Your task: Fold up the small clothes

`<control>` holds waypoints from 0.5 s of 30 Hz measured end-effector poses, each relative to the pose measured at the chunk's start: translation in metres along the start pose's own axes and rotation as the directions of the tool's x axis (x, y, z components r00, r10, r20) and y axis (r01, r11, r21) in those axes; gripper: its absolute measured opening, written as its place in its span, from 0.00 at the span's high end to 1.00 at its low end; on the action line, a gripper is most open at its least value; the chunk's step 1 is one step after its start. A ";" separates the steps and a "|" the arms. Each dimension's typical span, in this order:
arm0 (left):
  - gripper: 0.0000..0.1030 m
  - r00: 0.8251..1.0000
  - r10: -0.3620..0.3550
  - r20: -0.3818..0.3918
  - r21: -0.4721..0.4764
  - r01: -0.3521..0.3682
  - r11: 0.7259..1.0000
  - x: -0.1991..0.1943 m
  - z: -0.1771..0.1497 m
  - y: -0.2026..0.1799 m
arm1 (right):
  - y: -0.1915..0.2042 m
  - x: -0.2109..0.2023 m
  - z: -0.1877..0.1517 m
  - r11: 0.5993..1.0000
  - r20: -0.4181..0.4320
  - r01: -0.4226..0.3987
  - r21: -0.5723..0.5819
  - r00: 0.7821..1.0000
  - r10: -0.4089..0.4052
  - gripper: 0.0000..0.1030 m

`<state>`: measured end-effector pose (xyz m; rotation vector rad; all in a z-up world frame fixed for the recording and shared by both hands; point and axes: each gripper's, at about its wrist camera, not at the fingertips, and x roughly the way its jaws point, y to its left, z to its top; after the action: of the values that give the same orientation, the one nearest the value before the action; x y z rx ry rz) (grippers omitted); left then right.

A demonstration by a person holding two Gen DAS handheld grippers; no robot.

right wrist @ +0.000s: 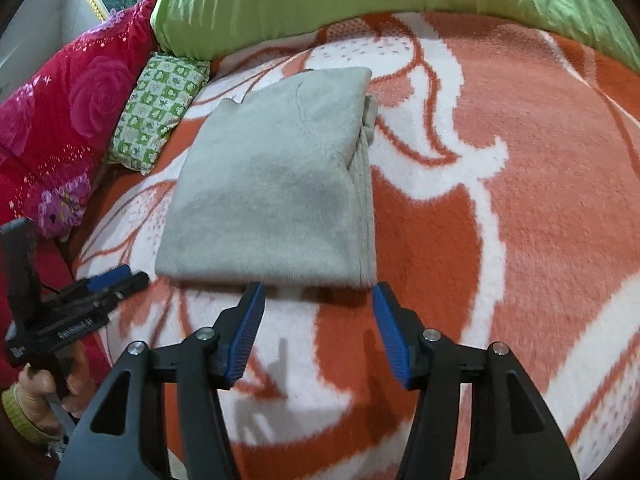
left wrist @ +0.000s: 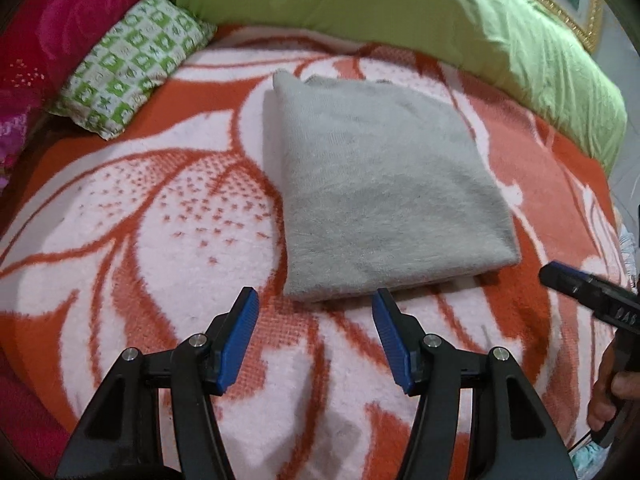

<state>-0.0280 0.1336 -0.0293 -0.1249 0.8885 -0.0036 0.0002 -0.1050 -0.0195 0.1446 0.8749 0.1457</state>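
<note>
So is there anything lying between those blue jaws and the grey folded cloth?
No. In the left wrist view, only bare orange-and-white blanket separates the left gripper from the grey folded cloth.

A folded grey garment [right wrist: 272,188] lies flat on the orange-and-white flowered blanket [right wrist: 500,220]. The right gripper [right wrist: 318,300] hangs just short of the garment's near edge, jaws spread and empty. The left gripper [right wrist: 120,278] sits to the garment's near left. A green checked pillow [right wrist: 158,110] lies at its far left.
</note>
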 end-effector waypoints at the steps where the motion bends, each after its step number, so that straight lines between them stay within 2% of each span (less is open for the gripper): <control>1: 0.38 1.000 0.001 0.023 0.005 -0.001 1.000 -0.005 -0.003 -0.002 | 0.000 -0.002 -0.004 1.000 0.008 0.008 0.003 1.000 -0.008 0.43; 3: 0.36 0.999 -0.001 0.041 0.022 0.000 1.000 -0.010 -0.008 -0.005 | 0.000 -0.007 -0.011 1.000 0.026 0.012 0.003 1.000 -0.012 0.40; 7: 0.36 1.000 -0.011 0.028 0.056 0.009 0.998 -0.017 -0.015 -0.011 | 0.005 -0.018 -0.023 1.000 0.057 0.019 -0.015 0.998 -0.018 0.39; 11: 0.31 0.996 0.006 0.085 0.085 -0.013 0.996 -0.040 -0.018 -0.016 | 0.018 -0.035 -0.027 0.997 0.082 0.048 -0.061 0.996 -0.043 0.37; 13: 0.23 0.992 0.013 0.128 0.111 -0.027 0.993 -0.054 -0.018 -0.018 | 0.027 -0.048 -0.027 0.994 0.112 0.058 -0.092 0.993 -0.047 0.30; 15: 0.18 0.983 0.011 0.186 0.135 -0.036 0.990 -0.066 -0.020 -0.022 | 0.039 -0.066 -0.030 0.987 0.190 0.069 -0.142 0.981 -0.042 0.12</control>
<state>-0.0843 0.1133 0.0121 0.0151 0.7015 -0.0312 -0.0668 -0.0771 0.0182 -0.0058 0.6780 0.1422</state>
